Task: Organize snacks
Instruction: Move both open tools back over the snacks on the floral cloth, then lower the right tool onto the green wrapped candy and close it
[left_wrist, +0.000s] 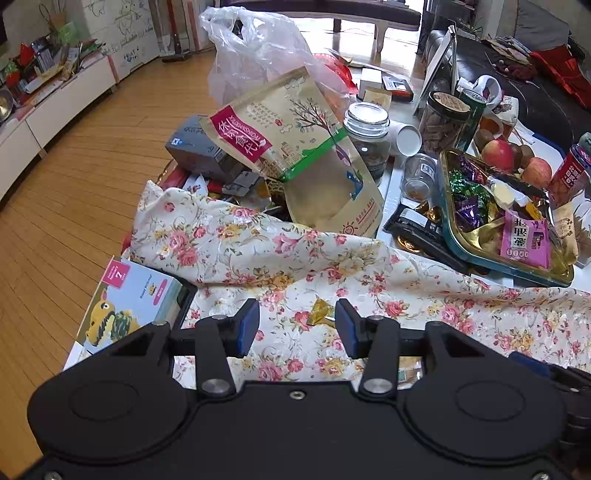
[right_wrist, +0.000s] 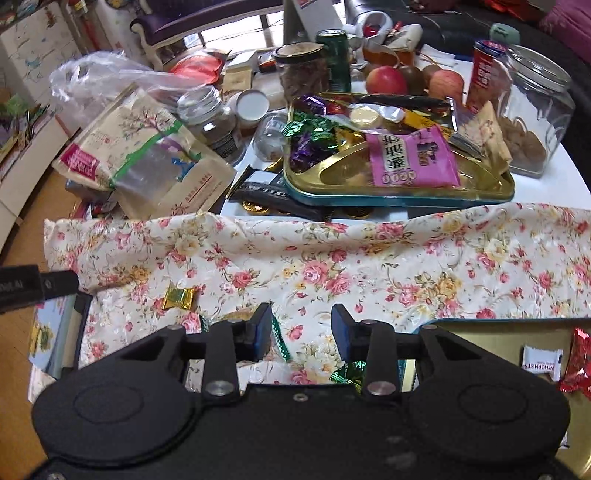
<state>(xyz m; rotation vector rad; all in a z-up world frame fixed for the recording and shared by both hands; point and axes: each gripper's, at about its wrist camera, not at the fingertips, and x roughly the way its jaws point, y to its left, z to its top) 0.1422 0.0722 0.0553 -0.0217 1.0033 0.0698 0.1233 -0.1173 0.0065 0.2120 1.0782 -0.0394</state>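
A gold-wrapped candy lies on the floral cloth at lower centre of the left wrist view, just ahead of the left gripper, whose jaws stand apart with nothing between them. This looks like the pick-up step; next the jaws must straddle the candy and close. The right gripper, also parted and empty, hangs over a green wrapper near a tin at lower right.
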